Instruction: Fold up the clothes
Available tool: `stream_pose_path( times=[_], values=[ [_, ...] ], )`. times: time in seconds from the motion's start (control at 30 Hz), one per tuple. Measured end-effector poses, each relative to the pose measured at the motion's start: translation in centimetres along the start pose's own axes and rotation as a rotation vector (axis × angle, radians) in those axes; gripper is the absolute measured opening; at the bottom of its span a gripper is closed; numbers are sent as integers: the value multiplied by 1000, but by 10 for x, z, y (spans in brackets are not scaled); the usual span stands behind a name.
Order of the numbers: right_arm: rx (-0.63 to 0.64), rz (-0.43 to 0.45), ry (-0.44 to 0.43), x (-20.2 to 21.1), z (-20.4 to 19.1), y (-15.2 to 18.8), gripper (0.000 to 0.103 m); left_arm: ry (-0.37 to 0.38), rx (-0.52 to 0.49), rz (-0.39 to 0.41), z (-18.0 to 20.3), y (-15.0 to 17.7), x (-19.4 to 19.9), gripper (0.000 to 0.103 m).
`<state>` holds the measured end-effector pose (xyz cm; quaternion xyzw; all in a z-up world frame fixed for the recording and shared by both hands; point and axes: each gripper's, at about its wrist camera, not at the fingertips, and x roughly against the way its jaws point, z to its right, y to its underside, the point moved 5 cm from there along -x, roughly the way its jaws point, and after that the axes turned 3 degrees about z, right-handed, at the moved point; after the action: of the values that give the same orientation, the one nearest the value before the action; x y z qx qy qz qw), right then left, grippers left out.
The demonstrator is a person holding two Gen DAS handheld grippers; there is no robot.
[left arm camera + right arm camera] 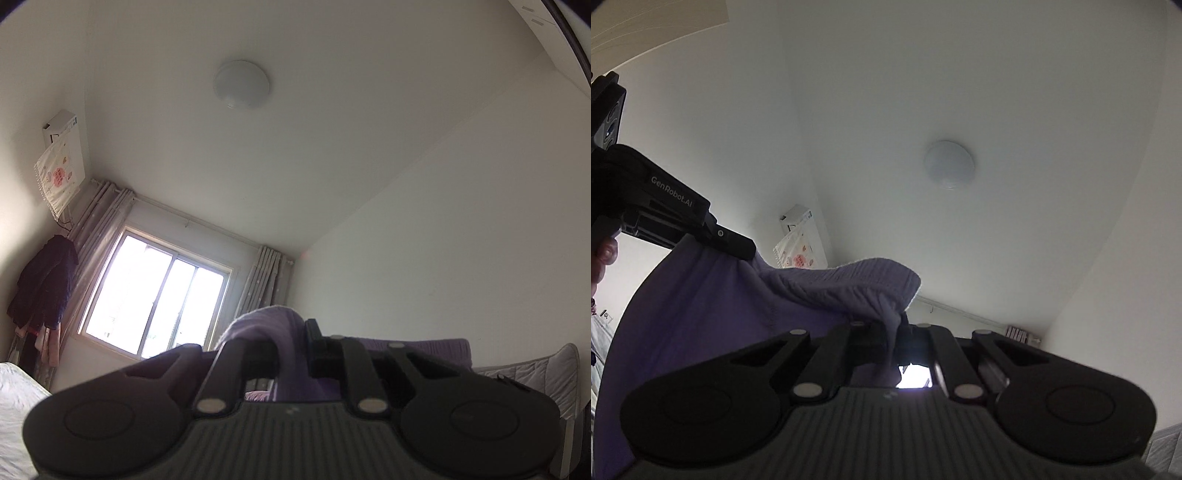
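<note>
Both grippers point up toward the ceiling and hold a purple garment between them. In the left wrist view, my left gripper [293, 345] is shut on a bunched edge of the purple garment [266, 321], which bulges above the fingers. In the right wrist view, my right gripper [895, 330] is shut on a ribbed edge of the same garment [849, 282]. The cloth hangs down to the left as a smooth sheet [701, 314]. The left gripper [740, 249] shows there too, pinching the garment's other corner, held by a hand [604, 254].
A window [159, 299] with grey curtains lies ahead. An air conditioner [61, 147] with a cloth cover is on the left wall, dark clothes [44, 288] hang below it. A round ceiling lamp [242, 83] is overhead. White bedding [18, 398] sits low left, a grey padded cushion [532, 373] low right.
</note>
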<state>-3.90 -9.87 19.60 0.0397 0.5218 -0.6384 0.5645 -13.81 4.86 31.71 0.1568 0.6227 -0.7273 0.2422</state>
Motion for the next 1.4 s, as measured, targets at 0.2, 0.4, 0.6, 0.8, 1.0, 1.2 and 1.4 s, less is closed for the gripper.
stream_pose_path(
  times=[0.2,0.4,0.6,0.8,1.0,1.2,1.4],
  values=[
    [-54,-94,-16,-16,20,26,6,-24,-3,-61,-13,19,-22,13],
    [-101,-308,-59,-46,22,114,6,-138,-1,-222,-68,97,-72,13],
    [-170,-609,-156,-71,-1,247,6,-244,-71,-463,-142,231,-121,13],
    [-202,-837,-151,-72,-26,349,6,-334,-107,-701,-217,367,-149,13],
    [-244,-1011,-91,-63,-35,428,26,-450,-140,-808,-253,427,-142,13],
    [-324,-1135,-43,-48,-38,488,47,-551,-163,-827,-278,418,-133,13],
    [-719,-1148,-55,-22,-10,501,47,-424,-116,-913,-264,417,-137,25]
  ],
)
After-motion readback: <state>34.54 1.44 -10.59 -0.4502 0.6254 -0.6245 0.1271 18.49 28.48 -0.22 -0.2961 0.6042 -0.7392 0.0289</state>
